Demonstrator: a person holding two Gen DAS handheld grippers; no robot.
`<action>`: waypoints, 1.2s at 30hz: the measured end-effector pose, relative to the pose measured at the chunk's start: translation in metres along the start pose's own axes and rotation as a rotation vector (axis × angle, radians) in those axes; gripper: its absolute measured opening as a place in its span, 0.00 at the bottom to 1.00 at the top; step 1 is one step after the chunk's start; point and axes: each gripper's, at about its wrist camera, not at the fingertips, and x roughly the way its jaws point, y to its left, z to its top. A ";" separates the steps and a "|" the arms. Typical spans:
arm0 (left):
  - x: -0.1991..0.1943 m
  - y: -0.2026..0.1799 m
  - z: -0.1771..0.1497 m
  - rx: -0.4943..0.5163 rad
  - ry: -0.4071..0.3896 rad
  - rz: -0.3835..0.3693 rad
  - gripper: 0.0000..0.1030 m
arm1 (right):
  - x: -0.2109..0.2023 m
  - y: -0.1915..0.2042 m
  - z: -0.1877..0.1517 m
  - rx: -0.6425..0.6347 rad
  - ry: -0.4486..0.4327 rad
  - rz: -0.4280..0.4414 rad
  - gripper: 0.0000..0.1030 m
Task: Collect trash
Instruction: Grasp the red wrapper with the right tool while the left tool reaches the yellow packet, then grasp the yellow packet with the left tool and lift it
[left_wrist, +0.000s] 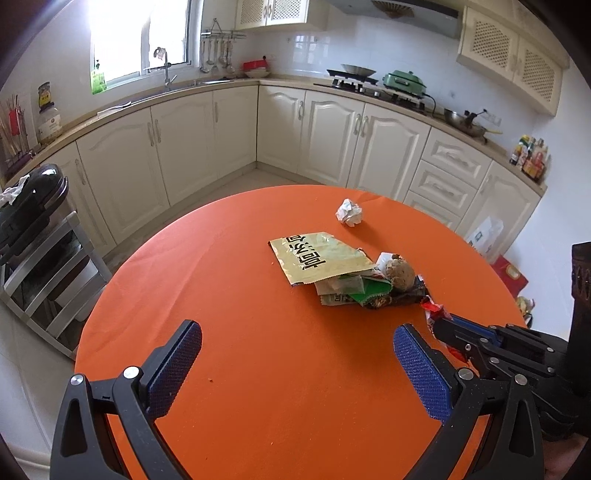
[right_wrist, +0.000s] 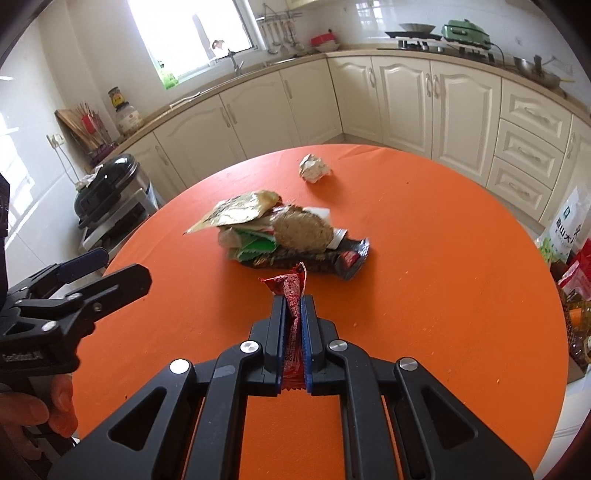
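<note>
The right gripper (right_wrist: 293, 295) is pinching a red wrapper (right_wrist: 291, 291) just above the orange surface (right_wrist: 443, 277), on the near side of the pile (right_wrist: 280, 232) of wrappers. The left gripper (left_wrist: 295, 332) is spread with nothing between its pads, hovering over bare cloth near the pile.

The wrapper is thin and slick and sticks out past the fingertips, so a quick swing could let it slide free. The brown lump (right_wrist: 301, 232) sits loosely on top of the pile and may roll off if the pile is nudged. The paper ball (right_wrist: 314, 168) lies beyond the pile, well apart, and could be missed.
</note>
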 end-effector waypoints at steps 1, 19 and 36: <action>0.008 -0.001 0.003 0.001 0.009 0.002 0.99 | 0.001 -0.003 0.002 0.004 0.000 -0.001 0.07; 0.149 -0.026 0.077 0.040 0.135 0.020 0.89 | 0.008 -0.040 0.037 0.058 -0.044 0.009 0.07; 0.129 0.016 0.074 -0.042 0.061 -0.117 0.20 | -0.003 -0.035 0.026 0.064 -0.041 -0.001 0.07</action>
